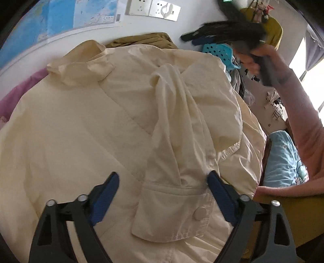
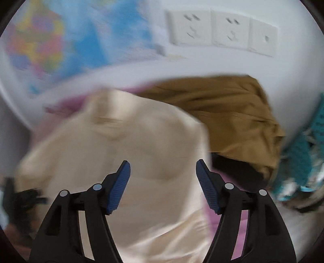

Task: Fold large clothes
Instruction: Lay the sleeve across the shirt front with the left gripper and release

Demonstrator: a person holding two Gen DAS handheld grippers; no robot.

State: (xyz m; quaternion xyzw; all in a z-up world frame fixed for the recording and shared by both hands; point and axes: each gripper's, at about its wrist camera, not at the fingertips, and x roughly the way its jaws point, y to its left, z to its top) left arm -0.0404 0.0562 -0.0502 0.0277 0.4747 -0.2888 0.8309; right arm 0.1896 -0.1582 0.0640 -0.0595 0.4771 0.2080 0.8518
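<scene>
Below a wall map [image 1: 60,18] with unreadable print, the cream jacket [image 1: 91,121] is lying flat; left tongs [image 1: 163,182] and right tongs [image 2: 163,172] are hovering apart, gripping nothing.

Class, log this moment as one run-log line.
left gripper: open over sleeve cuff | right gripper: open, empty | cream jacket: sleeve folded across
</scene>
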